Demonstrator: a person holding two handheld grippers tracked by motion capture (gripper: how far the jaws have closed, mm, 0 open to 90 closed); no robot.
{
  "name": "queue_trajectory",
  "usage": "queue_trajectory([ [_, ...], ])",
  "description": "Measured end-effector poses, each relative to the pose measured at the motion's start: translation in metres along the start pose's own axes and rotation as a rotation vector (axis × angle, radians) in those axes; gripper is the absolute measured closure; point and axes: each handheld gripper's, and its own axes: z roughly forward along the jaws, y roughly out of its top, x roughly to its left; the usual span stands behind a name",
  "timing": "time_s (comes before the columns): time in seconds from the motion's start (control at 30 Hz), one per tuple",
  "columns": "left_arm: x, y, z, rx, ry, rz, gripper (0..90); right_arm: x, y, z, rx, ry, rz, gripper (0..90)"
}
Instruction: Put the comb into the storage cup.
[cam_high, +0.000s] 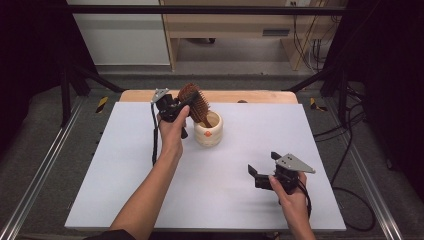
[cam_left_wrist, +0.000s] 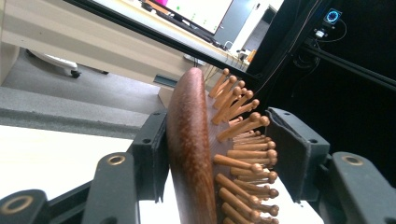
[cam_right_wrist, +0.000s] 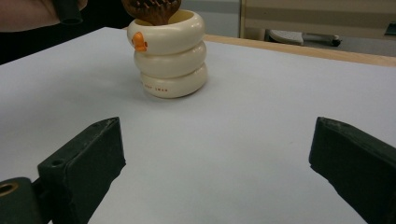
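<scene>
The left gripper (cam_high: 181, 106) has its fingers (cam_left_wrist: 149, 154) on either side of the brush (cam_high: 194, 102) head: in the left gripper view one pad lies against the smooth wooden back, while the other pad stands just off the bristle tips with a thin gap, so the fingers are parted a little and not pinching. The brush stands in the cup (cam_high: 208, 129), handle down inside it and head up above the rim. Its long axis runs steeply upward and leans toward the left and far side of the table (cam_high: 125, 165) in the high view; the bristles face right and toward the cup's far side, the back faces the left hand (cam_high: 172, 132).

The cup, a cream piece of three stacked rings with an orange mark, sits on the far middle of the table, nearer the far edge than the near one. Bare table lies all round it: a wide stretch to the left, another to the right, and the whole near half. The wooden strip (cam_high: 260, 96) of the far edge runs close behind the brush.

The right gripper (cam_high: 261, 174) lies low over the near right part of the table, well apart from the cup and pointing toward it. Its fingers (cam_right_wrist: 86, 161) are spread wide with nothing between them, bare table showing in the gap.
</scene>
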Motion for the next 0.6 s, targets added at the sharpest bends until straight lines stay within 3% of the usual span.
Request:
queue_trajectory([
  [0.6, -0.0002, -0.0017, -0.002, -0.004, 0.014, 0.019, 29.4, -0.0001, 0.0, 0.0002, 0.001, -0.001, 0.0, 3.7],
])
